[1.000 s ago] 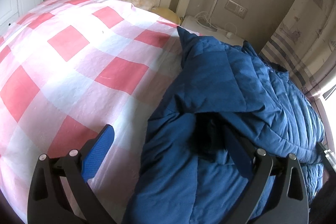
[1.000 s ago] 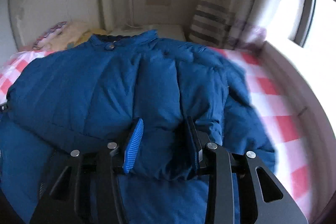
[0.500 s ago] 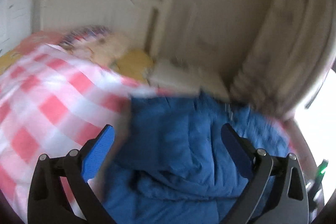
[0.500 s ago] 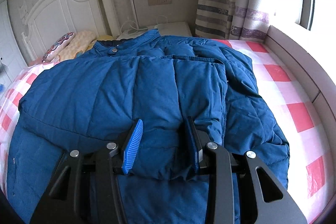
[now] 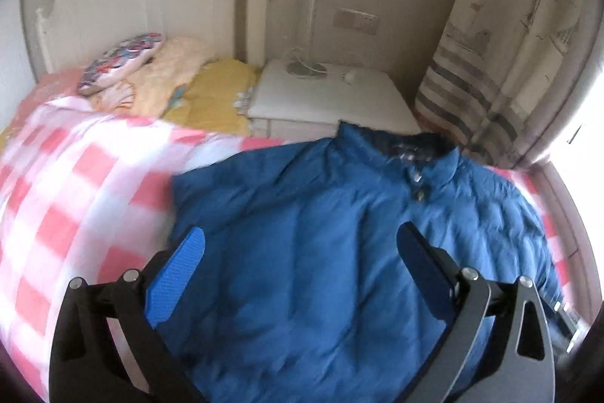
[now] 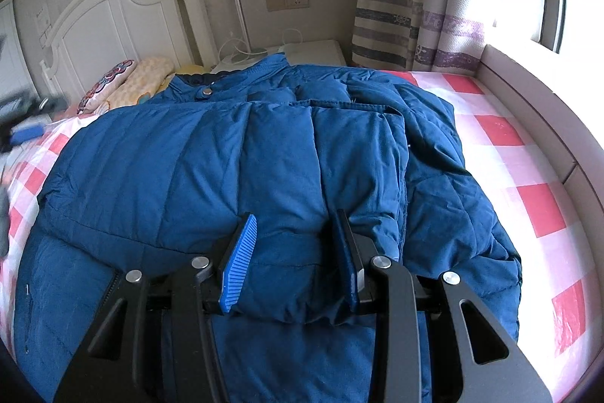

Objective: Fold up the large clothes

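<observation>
Pink-checked bedding (image 5: 75,184) is filling the left wrist frame's left; left gripper (image 5: 302,252) is hovering with jaws spread over blue jacket (image 5: 321,252) at centre. Right wrist view: right gripper (image 6: 298,248) is pinching a jacket fold at lower centre

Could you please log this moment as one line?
left hand-held gripper: open, empty | right hand-held gripper: shut on jacket fold | bed
</observation>
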`<move>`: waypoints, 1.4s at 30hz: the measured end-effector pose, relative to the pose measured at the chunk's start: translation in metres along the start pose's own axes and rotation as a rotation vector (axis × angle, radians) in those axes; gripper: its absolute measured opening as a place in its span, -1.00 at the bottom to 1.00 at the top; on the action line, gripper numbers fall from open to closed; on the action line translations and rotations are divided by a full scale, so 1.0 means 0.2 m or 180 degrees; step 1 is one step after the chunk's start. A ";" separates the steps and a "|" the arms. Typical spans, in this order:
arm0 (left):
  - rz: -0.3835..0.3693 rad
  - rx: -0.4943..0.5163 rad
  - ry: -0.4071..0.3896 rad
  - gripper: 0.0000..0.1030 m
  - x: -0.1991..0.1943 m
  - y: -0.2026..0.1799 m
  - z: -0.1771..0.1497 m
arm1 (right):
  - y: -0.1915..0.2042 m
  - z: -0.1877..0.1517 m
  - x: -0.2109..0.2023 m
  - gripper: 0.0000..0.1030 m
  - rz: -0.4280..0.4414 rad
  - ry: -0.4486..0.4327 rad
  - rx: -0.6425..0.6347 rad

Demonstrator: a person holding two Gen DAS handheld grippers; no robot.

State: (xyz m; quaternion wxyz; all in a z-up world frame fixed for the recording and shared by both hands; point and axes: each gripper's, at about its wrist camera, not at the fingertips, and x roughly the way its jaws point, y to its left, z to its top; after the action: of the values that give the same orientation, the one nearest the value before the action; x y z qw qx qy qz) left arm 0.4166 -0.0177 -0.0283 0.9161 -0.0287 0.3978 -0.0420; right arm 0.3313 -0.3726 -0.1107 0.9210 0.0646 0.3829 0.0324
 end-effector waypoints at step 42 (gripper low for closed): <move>0.0323 0.0001 0.0130 0.96 0.17 0.23 -0.40 | 0.13 0.16 -0.15 -0.35 -0.0097 -0.0325 -0.0302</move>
State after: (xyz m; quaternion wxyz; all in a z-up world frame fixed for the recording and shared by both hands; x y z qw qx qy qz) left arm 0.3828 0.0235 -0.1112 0.9087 -0.0075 0.4174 0.0038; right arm 0.3332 -0.3523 -0.0639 0.9417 0.0165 0.3344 0.0331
